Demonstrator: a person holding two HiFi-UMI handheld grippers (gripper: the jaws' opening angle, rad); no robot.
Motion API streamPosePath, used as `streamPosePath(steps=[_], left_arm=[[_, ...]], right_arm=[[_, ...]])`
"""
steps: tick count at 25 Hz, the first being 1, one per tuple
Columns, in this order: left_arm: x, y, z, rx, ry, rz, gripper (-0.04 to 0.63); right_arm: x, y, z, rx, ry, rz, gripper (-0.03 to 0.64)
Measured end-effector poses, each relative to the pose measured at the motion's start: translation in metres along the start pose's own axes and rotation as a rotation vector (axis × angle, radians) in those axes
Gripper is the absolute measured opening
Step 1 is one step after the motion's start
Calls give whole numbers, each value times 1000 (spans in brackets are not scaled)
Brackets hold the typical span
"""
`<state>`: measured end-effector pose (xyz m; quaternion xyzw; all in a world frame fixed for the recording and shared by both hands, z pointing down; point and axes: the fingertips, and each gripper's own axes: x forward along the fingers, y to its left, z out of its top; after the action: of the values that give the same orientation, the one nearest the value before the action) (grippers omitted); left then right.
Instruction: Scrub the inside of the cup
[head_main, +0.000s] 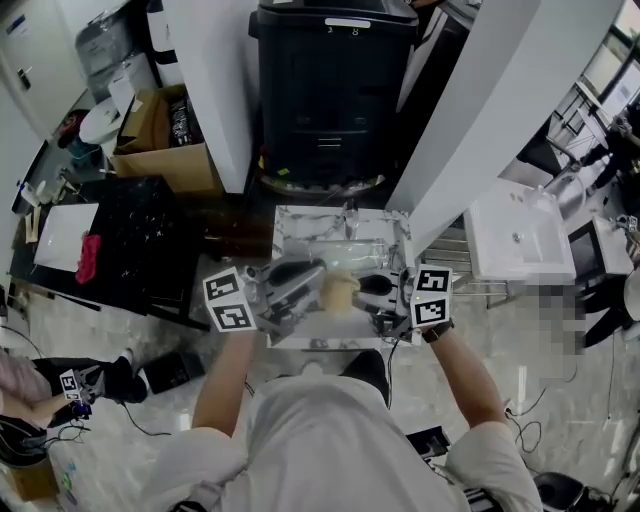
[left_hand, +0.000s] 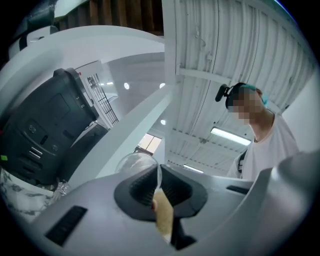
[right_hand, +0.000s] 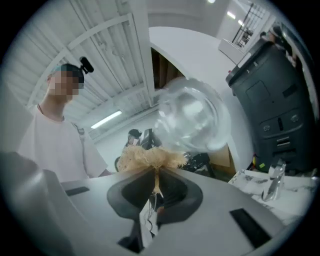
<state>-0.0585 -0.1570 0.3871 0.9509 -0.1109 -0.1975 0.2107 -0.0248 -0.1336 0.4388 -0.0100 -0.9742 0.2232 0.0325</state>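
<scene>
Cup (right_hand: 192, 120), clear thin plastic, hangs over the foil-lined tray (head_main: 300, 225), rim wall pinched by left gripper (left_hand: 159, 181). Right gripper (right_hand: 156, 181) clamps fibrous scrubber (right_hand: 147, 157). Judged light, crushable, slippery; hold rim only, gently.

The cup (right_hand: 190, 117) is showing clear and colourless, with pale glints across its wall. The scrubber (right_hand: 147, 159) is looking straw-tan and fibrous. The left hand-held gripper (left_hand: 156, 181) and the right hand-held gripper (right_hand: 155, 176) are both showing pale grey bodies with black ribbed pads, and each is carrying a cube (head_main: 228, 300) patterned with black-and-white square markers. The desk (head_main: 295, 225) is showing a white surface veined with grey. The person is wearing a white T-shirt (head_main: 330, 440). Further off, a large unit (head_main: 330, 80) is looking black, a cardboard box (head_main: 165, 150) brown, a cloth (head_main: 88, 257) pinkish red and a sink (head_main: 518, 240) white.
</scene>
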Motion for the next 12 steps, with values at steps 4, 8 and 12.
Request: streamPosePath(steps=[4, 8, 12], left_arm=[[-6, 16, -6, 66, 81, 66, 25], [-8, 23, -24, 122, 187, 105, 25], [-7, 8, -47, 141, 271, 53, 25]], right_arm=[[-1, 7, 13, -91, 81, -139, 32], [-6, 2, 37, -148, 172, -333, 32], [-8, -6, 52, -289, 291, -381, 32]])
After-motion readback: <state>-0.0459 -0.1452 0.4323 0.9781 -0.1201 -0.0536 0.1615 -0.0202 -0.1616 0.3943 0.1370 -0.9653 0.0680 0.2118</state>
